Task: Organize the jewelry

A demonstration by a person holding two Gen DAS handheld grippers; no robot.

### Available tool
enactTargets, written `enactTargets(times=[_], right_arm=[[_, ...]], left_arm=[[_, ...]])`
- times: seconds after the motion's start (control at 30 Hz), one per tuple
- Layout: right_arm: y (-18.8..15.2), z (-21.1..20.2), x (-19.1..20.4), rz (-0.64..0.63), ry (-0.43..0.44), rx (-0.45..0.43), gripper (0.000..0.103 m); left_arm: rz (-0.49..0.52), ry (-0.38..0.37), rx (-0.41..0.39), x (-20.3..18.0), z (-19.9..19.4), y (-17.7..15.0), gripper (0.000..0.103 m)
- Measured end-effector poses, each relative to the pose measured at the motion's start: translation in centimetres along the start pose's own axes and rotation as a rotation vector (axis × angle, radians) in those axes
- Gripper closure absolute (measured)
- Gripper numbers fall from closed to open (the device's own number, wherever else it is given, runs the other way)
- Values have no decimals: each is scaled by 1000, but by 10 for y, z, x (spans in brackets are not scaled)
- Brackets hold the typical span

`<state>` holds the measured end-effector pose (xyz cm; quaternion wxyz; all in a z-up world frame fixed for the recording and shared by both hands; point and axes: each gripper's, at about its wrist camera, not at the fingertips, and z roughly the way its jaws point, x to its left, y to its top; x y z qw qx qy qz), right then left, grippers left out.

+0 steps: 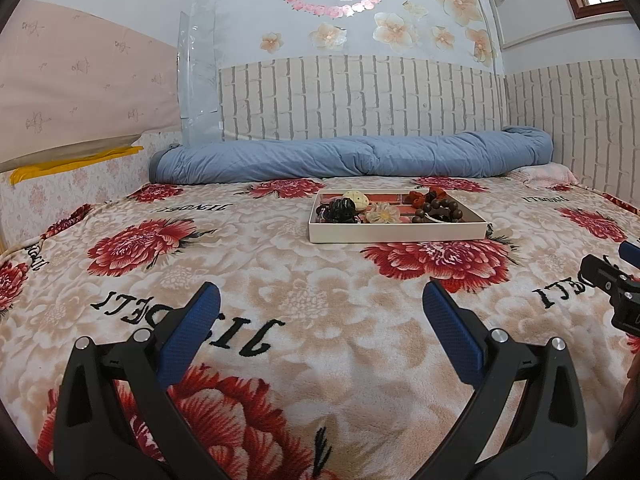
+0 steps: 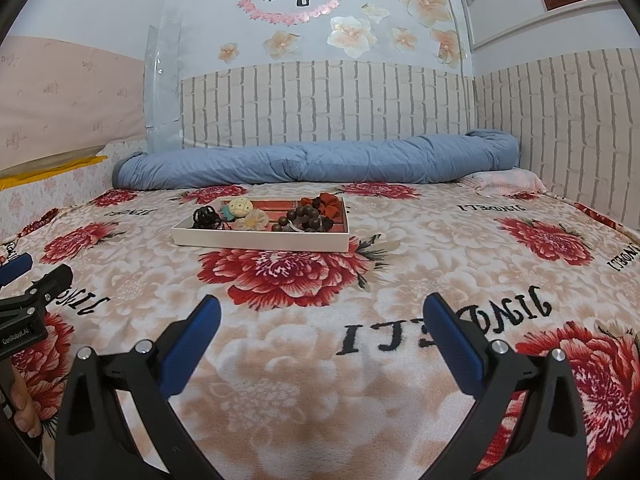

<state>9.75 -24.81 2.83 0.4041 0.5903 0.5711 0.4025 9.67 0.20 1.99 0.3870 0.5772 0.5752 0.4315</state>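
Cream-walled and shallow, the tray (image 1: 398, 234) sits on the flowered blanket (image 1: 280, 264) well ahead of both pairs of fingers, and all the jewelry in view lies inside it: a dark tangled piece (image 1: 340, 210) at its left end, a pale round ornament (image 1: 356, 200) and a cream fabric flower (image 1: 382, 213) toward the middle, a string of brown wooden beads (image 1: 438, 212) on the right and a rust-red fabric piece (image 1: 424, 196) at the far right corner. Red dividers show between them, so the tray seems to have compartments, though from this low angle I cannot tell which piece sits in which. With every piece in the tray and none loose on the blanket that I can see, the scene fits either a sorted tray or a mixed one waiting to be sorted. From the left gripper (image 1: 320, 304) the tray lies ahead and slightly right of its fingertips; from the right gripper (image 2: 320, 316) it lies ahead and left. Both grippers hover low over the blanket with their blue-padded fingers spread wide and nothing between them, likely held back so the tray stays in plain view of both cameras. Beyond the tray, a rolled blue quilt (image 1: 352, 158) lies along the brick-patterned wall (image 1: 360, 92).
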Motion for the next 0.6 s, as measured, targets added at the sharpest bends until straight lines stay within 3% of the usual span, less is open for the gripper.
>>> enactTargets(times=[0.6], right_arm=[[0,0,-1,3,-1,-1,4]], left_arm=[[8,2,-4,-3,0,2,5]])
